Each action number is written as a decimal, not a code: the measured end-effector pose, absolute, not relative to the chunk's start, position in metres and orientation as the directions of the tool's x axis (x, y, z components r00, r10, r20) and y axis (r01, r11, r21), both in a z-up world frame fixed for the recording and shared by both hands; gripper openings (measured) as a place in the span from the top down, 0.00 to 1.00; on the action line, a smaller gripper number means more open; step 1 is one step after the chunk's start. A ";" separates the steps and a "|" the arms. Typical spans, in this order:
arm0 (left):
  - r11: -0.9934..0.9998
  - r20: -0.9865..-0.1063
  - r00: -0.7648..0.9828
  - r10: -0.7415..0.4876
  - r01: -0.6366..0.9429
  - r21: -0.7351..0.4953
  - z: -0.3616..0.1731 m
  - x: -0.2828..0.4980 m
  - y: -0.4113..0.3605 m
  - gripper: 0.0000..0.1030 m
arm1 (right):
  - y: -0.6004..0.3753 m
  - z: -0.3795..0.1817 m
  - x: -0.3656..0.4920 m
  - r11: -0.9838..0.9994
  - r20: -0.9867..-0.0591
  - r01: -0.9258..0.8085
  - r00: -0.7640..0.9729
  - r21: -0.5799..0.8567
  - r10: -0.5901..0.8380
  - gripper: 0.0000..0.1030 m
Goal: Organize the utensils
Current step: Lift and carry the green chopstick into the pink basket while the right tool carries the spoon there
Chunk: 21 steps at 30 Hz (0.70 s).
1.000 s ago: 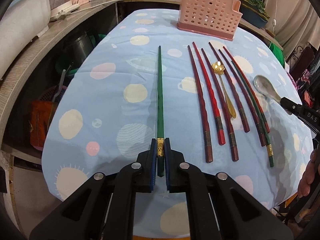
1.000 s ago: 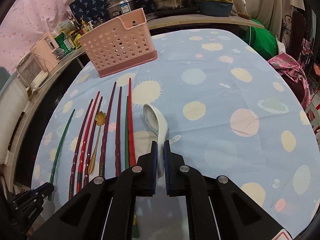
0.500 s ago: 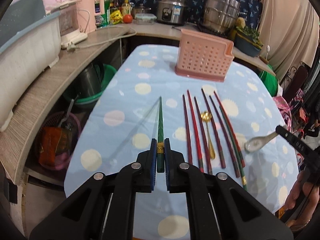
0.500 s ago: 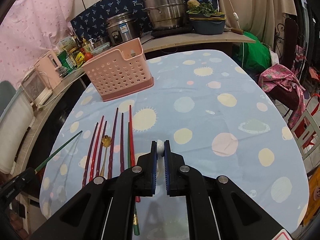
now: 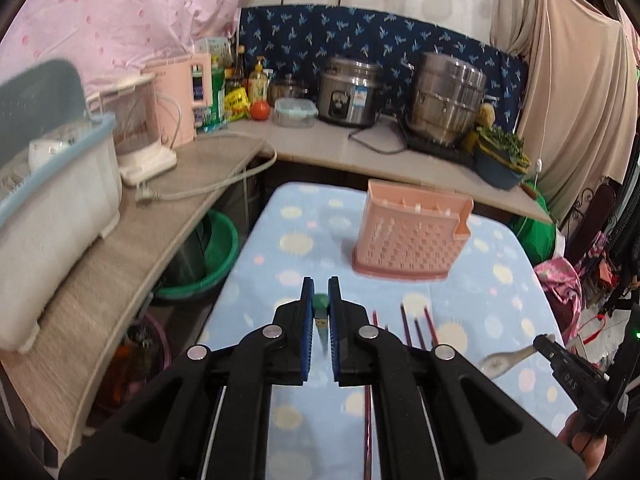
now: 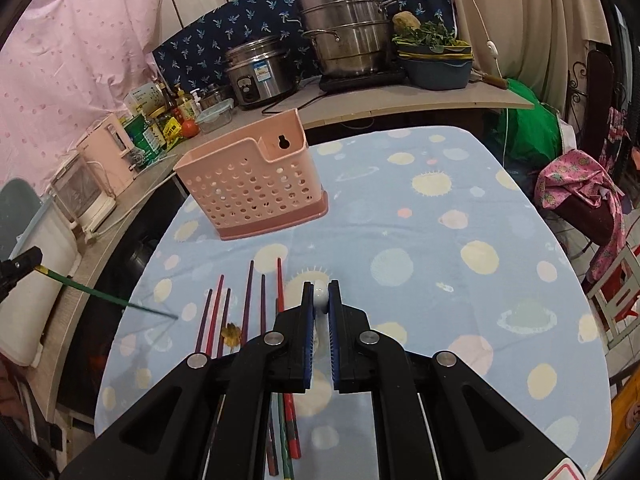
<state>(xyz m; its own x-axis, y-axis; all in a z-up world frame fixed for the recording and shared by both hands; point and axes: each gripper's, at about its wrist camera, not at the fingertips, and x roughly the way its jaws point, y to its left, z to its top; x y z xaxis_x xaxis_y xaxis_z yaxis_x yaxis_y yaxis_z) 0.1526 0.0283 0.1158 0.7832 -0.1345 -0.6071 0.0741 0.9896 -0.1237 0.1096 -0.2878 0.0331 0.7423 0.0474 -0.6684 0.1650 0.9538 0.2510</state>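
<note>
My left gripper [image 5: 320, 292] is shut on a green chopstick [image 5: 320, 302], held in the air and seen end-on; it also shows in the right wrist view [image 6: 104, 294]. My right gripper [image 6: 320, 296] is shut on the handle of a white ceramic spoon [image 6: 320, 294], lifted above the table; the spoon also shows in the left wrist view [image 5: 505, 360]. A pink perforated utensil basket [image 5: 412, 236] stands upright at the far end of the table [image 6: 420, 216]. Several red chopsticks [image 6: 248, 300] and a gold spoon [image 6: 232, 333] lie in a row on the cloth.
A wooden counter [image 5: 132, 248] runs along the left with a white dish rack [image 5: 52, 200] and a cable. A rice cooker [image 5: 350, 94] and steamer pot [image 5: 446, 98] stand on the back counter. A green basin [image 5: 212, 252] sits below the counter.
Both grippers have risen well above the table. The green chopstick and the white spoon have come up off the cloth with them.
</note>
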 end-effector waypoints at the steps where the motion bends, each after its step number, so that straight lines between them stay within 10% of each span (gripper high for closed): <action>1: 0.990 -0.595 0.793 -0.130 0.072 -0.121 0.124 0.161 0.027 0.93 | -0.290 0.038 0.117 0.953 -0.664 0.159 0.746 0.258 0.055 0.94; 21: 0.971 -0.306 0.933 -0.190 0.133 -0.199 0.254 0.277 -0.016 0.93 | -0.315 0.101 0.288 0.929 -0.570 0.105 0.812 0.354 0.125 0.94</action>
